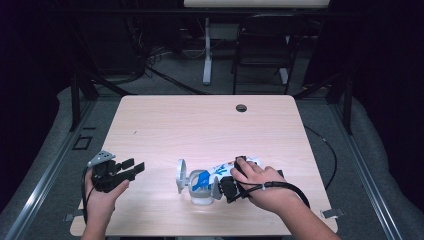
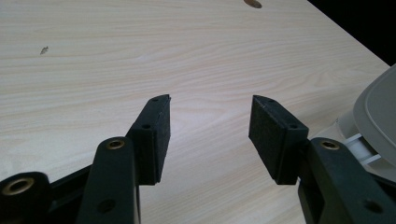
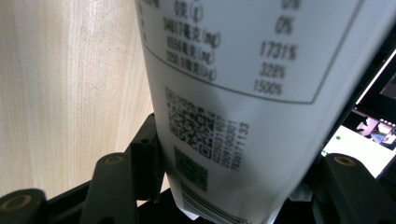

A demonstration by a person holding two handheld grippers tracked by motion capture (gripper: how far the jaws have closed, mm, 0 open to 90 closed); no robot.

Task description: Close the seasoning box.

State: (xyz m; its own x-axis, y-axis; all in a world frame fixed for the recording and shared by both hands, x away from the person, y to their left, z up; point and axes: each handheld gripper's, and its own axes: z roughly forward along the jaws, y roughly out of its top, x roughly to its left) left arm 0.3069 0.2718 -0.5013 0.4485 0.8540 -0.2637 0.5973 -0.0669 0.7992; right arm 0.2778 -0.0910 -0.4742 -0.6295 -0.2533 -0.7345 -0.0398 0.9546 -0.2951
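The right gripper (image 1: 226, 186) grasps a white bottle (image 1: 220, 175) with blue print, which lies on its side on the table (image 1: 200, 125) near the front edge, right of the middle. Its flip lid (image 1: 180, 176) stands open toward the left. The left gripper (image 1: 131, 169) hovers released and empty at the left, its pads (image 2: 154, 135) wide apart.

The bottle is round and smooth, so it can roll or slip out of the jaws if the grip is off centre. With the lid open, contents may spill. The lid hinge can also snap if the left gripper pushes it.

The label shows a QR code and a barcode (image 3: 205, 205), with 0%, 1731%, 328% and 1500%; the smaller print is, I think, Chinese.
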